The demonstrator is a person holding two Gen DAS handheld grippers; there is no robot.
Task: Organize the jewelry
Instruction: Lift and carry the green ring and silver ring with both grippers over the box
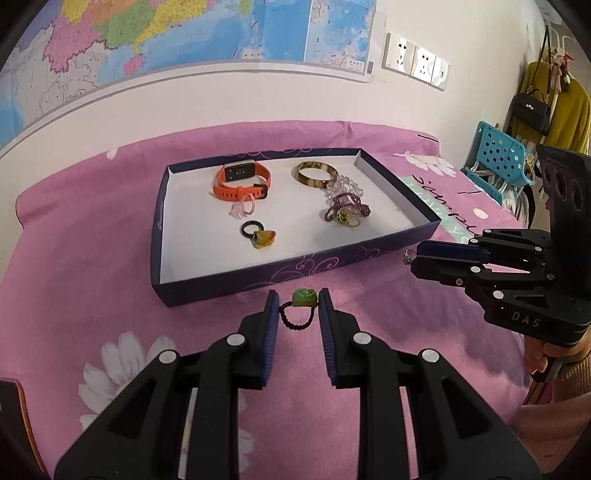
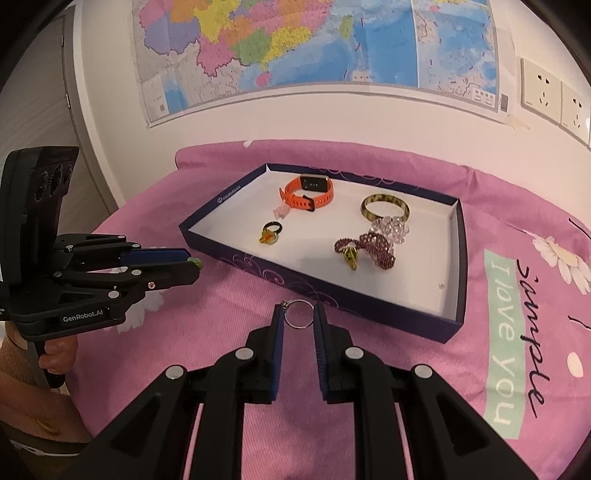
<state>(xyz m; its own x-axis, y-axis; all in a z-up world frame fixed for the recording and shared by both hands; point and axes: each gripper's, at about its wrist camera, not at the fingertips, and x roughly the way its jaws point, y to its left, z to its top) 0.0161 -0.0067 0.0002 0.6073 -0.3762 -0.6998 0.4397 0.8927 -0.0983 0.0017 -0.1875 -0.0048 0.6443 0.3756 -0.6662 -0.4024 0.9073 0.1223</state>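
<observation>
A dark blue box tray (image 1: 295,271) (image 2: 369,301) with a white floor lies on the pink bedspread. It holds an orange watch (image 1: 242,181) (image 2: 308,192), a brown bangle (image 1: 314,171) (image 2: 384,208), a clear bead bracelet (image 1: 345,186), a purple bead bracelet (image 1: 345,206) (image 2: 369,245) and a black ring with a yellow charm (image 1: 258,234) (image 2: 270,232). My left gripper (image 1: 295,301) is shut on a green-stone ring with a black bead band (image 1: 303,298), just in front of the tray. My right gripper (image 2: 298,314) is shut on a thin silver ring (image 2: 300,314), also before the tray.
The pink floral bedspread (image 1: 92,280) covers the surface up to a white wall with a map (image 1: 184,33). A blue perforated basket (image 1: 498,155) and hanging bags and clothes (image 1: 554,107) stand at the right. Wall sockets (image 2: 543,92) sit above.
</observation>
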